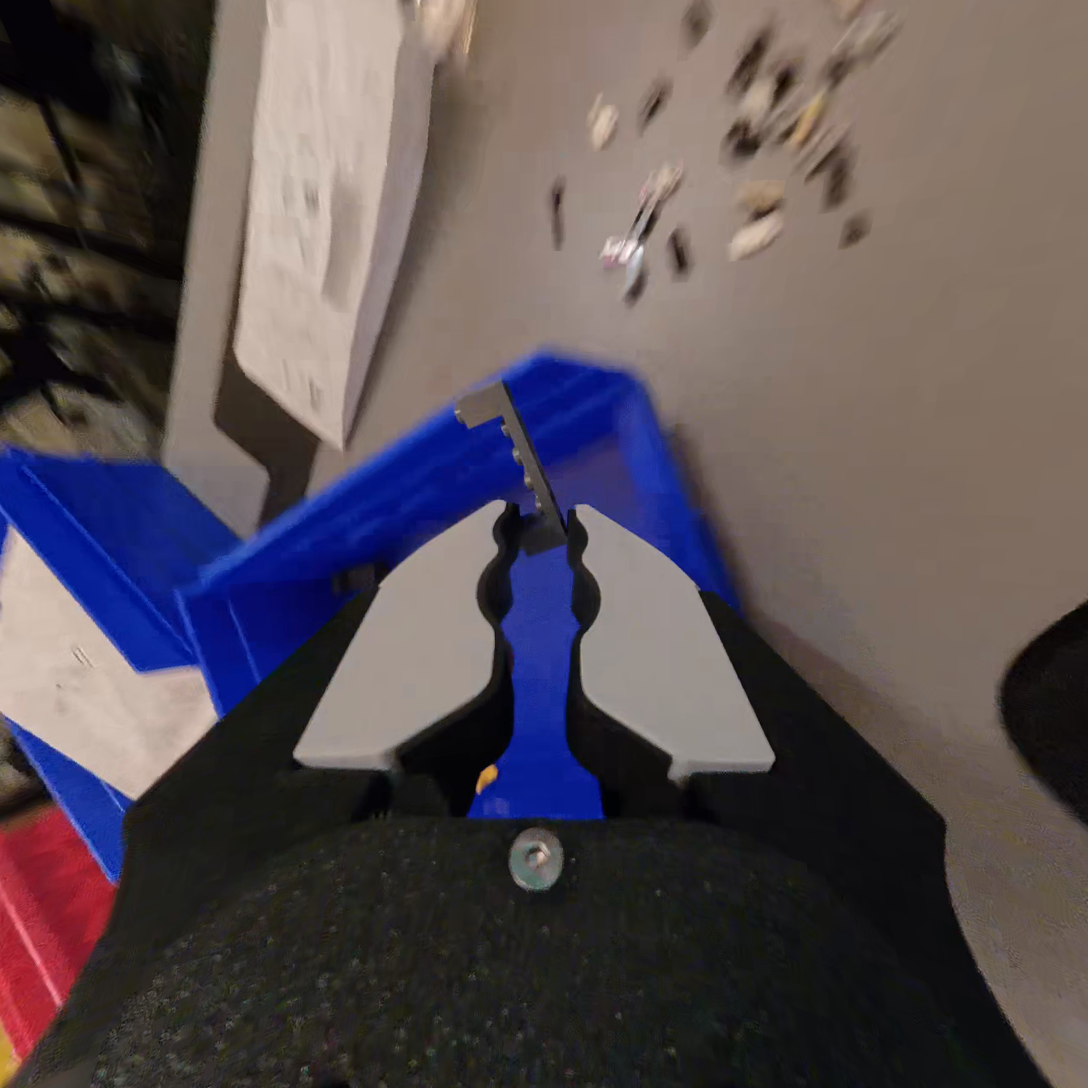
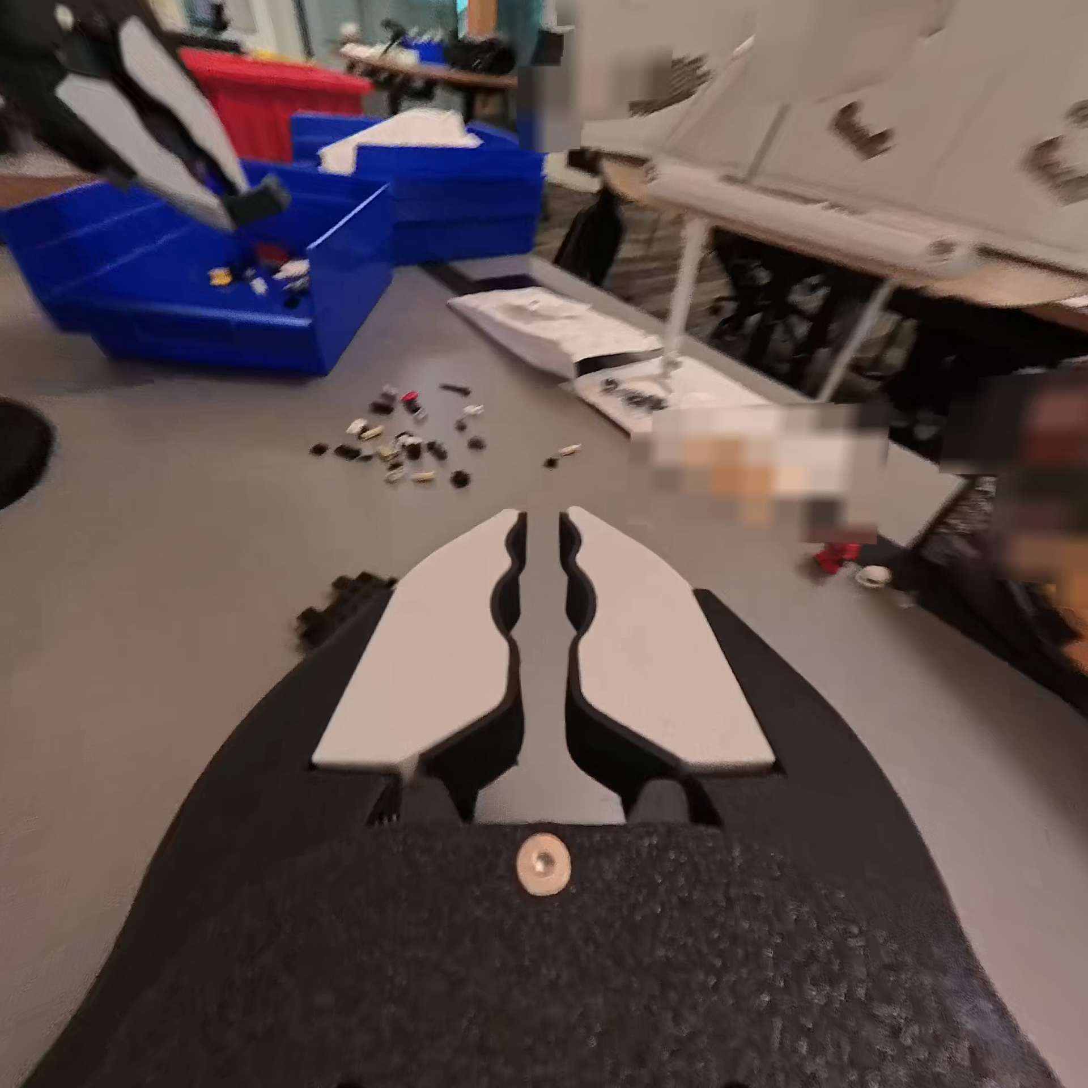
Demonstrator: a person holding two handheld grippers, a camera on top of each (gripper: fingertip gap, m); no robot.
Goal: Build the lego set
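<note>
Gripping a grey studded Lego plate above the near blue bin, the left gripper is held closed; the right gripper's jaws are slightly parted, empty, over the grey worktop, near scattered Lego pieces.

Red bin behind two blue bins, at far left. Rear blue bin holds white paper. Dark round object at left table edge. Grey tabletop. Neighbouring white-framed table beyond, to the right. Cluttered desk in background, blurred. Patterned dark carpet below.
</note>
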